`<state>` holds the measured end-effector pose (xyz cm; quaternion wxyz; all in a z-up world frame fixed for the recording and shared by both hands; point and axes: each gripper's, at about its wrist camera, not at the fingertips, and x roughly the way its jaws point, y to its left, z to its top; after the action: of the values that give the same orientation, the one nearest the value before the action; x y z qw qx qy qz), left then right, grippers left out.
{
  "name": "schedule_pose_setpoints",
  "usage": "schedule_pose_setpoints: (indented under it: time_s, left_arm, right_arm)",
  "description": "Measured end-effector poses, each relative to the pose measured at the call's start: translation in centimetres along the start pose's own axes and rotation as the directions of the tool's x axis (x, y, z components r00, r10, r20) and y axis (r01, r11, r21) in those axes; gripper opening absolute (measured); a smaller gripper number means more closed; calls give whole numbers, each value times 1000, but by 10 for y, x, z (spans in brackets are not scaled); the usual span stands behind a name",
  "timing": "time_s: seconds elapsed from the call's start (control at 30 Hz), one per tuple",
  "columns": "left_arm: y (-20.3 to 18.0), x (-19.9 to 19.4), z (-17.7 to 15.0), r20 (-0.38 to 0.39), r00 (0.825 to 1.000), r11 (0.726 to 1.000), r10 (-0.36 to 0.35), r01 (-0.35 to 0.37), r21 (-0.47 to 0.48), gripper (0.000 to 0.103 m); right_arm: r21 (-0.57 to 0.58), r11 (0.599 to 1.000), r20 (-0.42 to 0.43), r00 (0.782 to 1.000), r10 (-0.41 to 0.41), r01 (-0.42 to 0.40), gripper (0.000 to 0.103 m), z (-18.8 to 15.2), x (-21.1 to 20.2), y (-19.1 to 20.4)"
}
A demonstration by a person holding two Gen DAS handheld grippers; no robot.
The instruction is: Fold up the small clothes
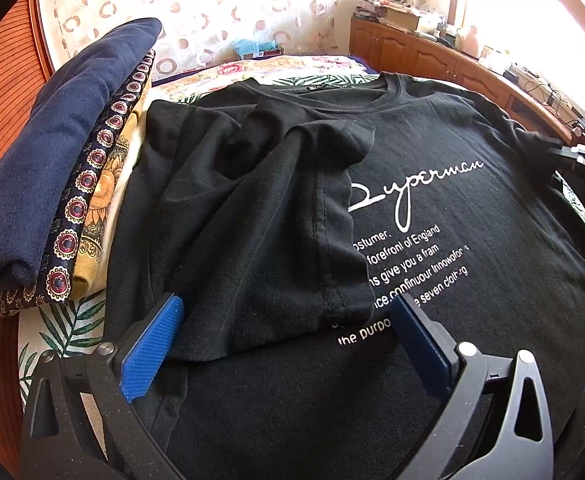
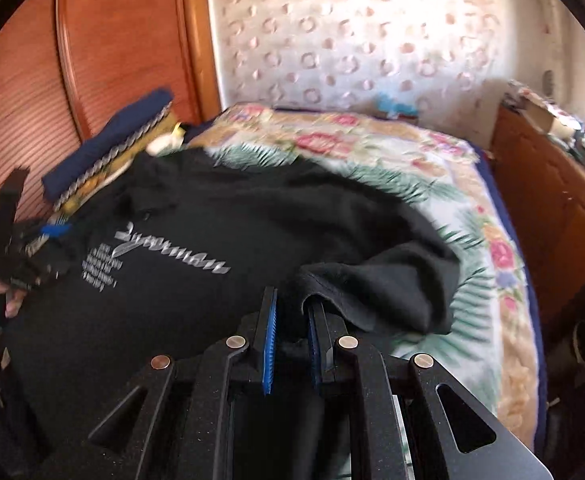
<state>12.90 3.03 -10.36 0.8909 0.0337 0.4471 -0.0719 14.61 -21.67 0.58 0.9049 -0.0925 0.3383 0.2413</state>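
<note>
Black cotton T-shirt with white "Superman" script [image 1: 432,208] is lying chest-up across the floral bedspread with green palm fronds [image 2: 432,184], and we are working it from both sides. One sleeve [image 1: 268,216] is already lying folded inward over the chest, its stitched hem ending just short of the printed lines. Our left gripper [image 1: 288,340] is hovering over that folded sleeve with its blue ribbed pads [image 1: 152,352] standing wide apart, pressing on nothing. Our right gripper [image 2: 292,344] is pinching the other sleeve's hem [image 2: 372,292] between narrow pads, lifting a fold of cloth off the bedspread; that view is blurring.

At the shirt's far edge, beside the folded sleeve, a stack of folded clothes topped by a navy fleece [image 1: 52,152] is sitting close, a medallion-patterned band [image 1: 92,184] almost touching the black fabric, so we are finding little spare room there. Beyond the collar and past the lifted sleeve, the bedspread is lying open. A wooden wardrobe door [image 2: 104,56] is standing behind the stack, and a wooden cabinet [image 2: 552,216] is lining the bed's opposite edge.
</note>
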Motion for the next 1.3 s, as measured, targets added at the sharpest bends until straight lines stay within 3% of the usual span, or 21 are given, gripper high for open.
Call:
schedule_pose_setpoints:
  time_s: [0.1, 0.2, 0.3, 0.6, 0.83, 1.03, 1.07, 1.1, 1.3]
  left_arm:
    - [0, 0, 0, 0, 1000, 1000, 0, 0, 0, 103]
    - [0, 0, 0, 0, 1000, 1000, 0, 0, 0, 103]
    - [0, -2, 0, 9, 1000, 1000, 4, -4, -1, 103]
    - [1, -51, 4, 181, 983, 999, -15, 24, -46, 103]
    - [-10, -80, 6, 284, 958, 996, -42, 61, -60, 103]
    - [-13, -81, 2, 284, 958, 998, -29, 44, -47, 103]
    - [-12, -81, 2, 283, 958, 998, -31, 47, -51, 103]
    - [-10, -81, 1, 284, 958, 997, -33, 51, -58, 103]
    - [-10, -82, -3, 283, 958, 996, -35, 56, -66, 103]
  right_arm:
    - [8, 1000, -31, 1000, 4, -4, 16, -4, 10, 2]
    - [19, 1000, -43, 999, 18, -17, 33, -7, 10, 0]
    - [11, 1000, -37, 999, 20, -20, 42, -10, -2, 4]
    - [88, 992, 38, 995, -97, 93, 43, -13, -50, -42]
    - [161, 978, -29, 991, -133, 136, 43, -12, -12, -86]
    - [209, 969, -75, 990, -116, 130, 43, 2, 26, -95]
    - [208, 971, -73, 992, -105, 118, 34, 4, 27, -94]
    - [201, 975, -66, 994, -86, 98, 11, 7, 28, -92]
    - [107, 994, 19, 999, -34, 32, 7, 38, 11, -66]
